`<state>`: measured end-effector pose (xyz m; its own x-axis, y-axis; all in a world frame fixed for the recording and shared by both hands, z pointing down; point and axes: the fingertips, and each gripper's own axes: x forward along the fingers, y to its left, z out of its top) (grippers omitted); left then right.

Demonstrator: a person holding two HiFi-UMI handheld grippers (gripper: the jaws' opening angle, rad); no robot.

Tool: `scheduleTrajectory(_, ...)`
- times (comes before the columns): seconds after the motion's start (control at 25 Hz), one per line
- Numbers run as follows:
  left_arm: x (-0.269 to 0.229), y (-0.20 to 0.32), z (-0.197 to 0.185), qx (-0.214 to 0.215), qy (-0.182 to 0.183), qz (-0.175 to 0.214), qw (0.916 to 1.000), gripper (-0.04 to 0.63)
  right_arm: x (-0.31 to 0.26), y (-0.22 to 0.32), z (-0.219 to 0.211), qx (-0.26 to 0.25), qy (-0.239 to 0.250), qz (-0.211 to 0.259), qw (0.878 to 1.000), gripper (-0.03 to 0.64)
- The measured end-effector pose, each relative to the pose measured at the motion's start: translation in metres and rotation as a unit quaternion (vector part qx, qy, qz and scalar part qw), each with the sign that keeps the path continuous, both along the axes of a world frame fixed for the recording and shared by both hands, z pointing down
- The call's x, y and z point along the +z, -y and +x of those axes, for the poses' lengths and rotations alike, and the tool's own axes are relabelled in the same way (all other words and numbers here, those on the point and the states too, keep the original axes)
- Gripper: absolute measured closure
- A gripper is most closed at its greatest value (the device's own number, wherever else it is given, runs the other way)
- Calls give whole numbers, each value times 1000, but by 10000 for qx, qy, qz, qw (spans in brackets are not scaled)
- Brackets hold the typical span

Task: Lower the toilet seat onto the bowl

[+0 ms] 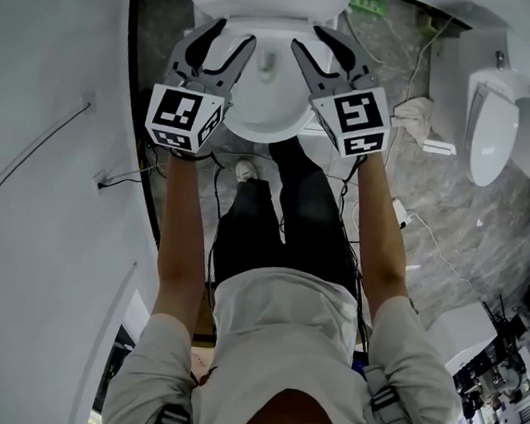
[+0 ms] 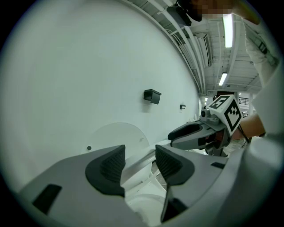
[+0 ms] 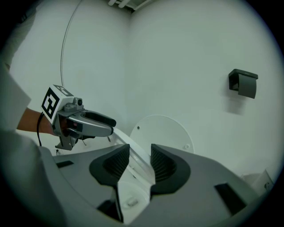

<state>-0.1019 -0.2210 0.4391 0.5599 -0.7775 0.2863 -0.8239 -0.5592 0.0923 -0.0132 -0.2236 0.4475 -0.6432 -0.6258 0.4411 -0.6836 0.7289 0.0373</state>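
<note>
The white toilet (image 1: 266, 127) stands at the top middle of the head view, with its seat ring around the bowl. My left gripper (image 1: 231, 37) and right gripper (image 1: 311, 41) hover side by side over the bowl and point toward the tank. Both are open. In the left gripper view a thin white seat edge (image 2: 147, 156) shows in the gap of the left gripper (image 2: 140, 163) and runs toward the right gripper (image 2: 177, 133); the pads stand apart from it. The right gripper (image 3: 140, 162) shows the same edge (image 3: 128, 144), leading to the left gripper (image 3: 108, 123). I cannot tell whether the seat lies flat.
A white wall (image 1: 48, 139) closes in on the left. Another white toilet (image 1: 492, 126) stands at the right, with cables (image 1: 430, 241) on the grey floor. The person's legs (image 1: 283, 217) stand before the bowl. A black box (image 3: 243, 82) and a round white disc (image 3: 162, 131) sit on the back wall.
</note>
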Motion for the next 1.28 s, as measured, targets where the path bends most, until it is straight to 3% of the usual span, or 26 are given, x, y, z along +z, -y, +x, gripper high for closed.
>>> scheduleTrajectory(1.28,49,-113,6,-12,-173,-479,9987,387,54,-116,8,-103,-542,-323,9980,440)
